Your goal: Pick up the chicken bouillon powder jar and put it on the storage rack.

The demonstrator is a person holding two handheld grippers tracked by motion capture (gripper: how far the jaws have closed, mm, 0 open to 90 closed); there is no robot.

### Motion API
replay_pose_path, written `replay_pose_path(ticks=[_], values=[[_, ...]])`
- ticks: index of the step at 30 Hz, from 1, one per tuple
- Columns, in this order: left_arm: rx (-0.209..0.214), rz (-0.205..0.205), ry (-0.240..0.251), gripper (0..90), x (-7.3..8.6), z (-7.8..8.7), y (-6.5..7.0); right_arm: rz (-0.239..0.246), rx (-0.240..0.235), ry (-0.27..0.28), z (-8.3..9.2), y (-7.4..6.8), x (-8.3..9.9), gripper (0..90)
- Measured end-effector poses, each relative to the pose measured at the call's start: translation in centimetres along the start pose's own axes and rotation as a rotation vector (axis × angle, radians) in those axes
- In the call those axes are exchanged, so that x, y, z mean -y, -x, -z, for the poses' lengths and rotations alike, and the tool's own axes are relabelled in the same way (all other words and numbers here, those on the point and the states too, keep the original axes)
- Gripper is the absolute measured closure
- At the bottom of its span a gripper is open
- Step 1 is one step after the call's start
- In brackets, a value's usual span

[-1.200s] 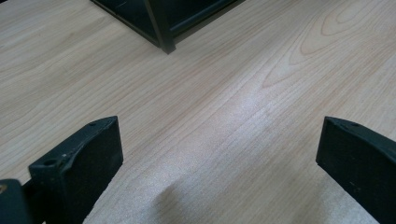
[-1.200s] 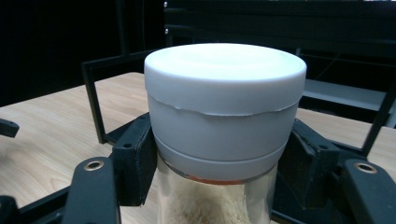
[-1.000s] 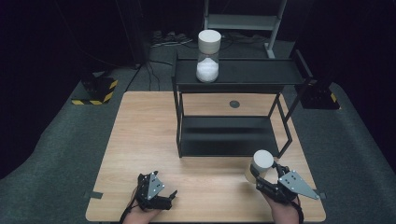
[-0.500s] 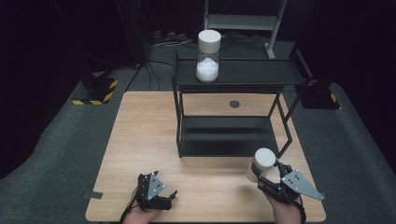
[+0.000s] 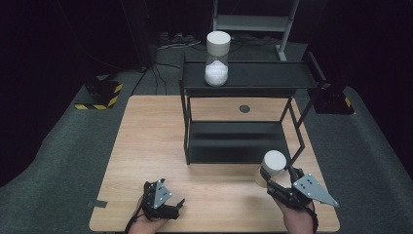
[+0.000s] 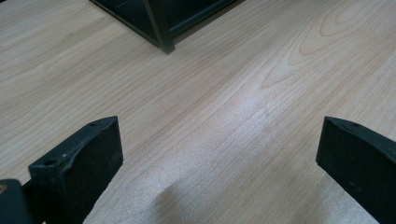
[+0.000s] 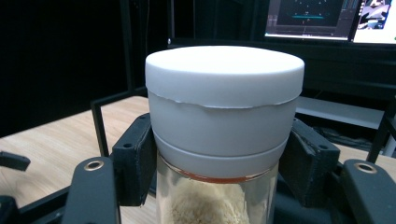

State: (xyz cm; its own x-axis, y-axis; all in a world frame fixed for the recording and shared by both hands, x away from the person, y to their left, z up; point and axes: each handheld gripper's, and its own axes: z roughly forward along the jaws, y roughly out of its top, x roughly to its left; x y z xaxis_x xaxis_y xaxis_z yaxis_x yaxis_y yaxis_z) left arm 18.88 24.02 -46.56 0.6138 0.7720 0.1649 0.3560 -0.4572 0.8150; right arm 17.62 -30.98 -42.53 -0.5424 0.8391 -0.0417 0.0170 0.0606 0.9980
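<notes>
My right gripper (image 5: 277,174) is shut on a glass jar (image 5: 271,167) with a white lid, held just above the table's front right, in front of the black shelf (image 5: 243,78). In the right gripper view the black fingers (image 7: 135,163) clamp the jar (image 7: 224,107) just under its lid, and tan powder shows inside the glass. A second white-lidded jar (image 5: 217,59), holding white powder, stands on the shelf's top tier at the left. My left gripper (image 5: 176,207) rests low at the table's front left, open, with bare wood between its fingers (image 6: 88,158).
The wooden table (image 5: 146,146) carries the two-tier shelf at its back middle; one shelf leg (image 6: 161,28) stands ahead of the left gripper. A round dark grommet (image 5: 244,108) lies behind the shelf. A yellow-black striped block (image 5: 100,95) sits on the floor at the left.
</notes>
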Motion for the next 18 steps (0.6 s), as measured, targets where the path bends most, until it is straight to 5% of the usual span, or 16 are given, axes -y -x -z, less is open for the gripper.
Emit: replay_pose_path(ticks=[18], values=[[0.010, -0.005, 0.002, 0.9, 0.0, 0.1, -0.1, 0.038, -0.006, 0.044, -1.3, 0.4, -5.1, 34.5]])
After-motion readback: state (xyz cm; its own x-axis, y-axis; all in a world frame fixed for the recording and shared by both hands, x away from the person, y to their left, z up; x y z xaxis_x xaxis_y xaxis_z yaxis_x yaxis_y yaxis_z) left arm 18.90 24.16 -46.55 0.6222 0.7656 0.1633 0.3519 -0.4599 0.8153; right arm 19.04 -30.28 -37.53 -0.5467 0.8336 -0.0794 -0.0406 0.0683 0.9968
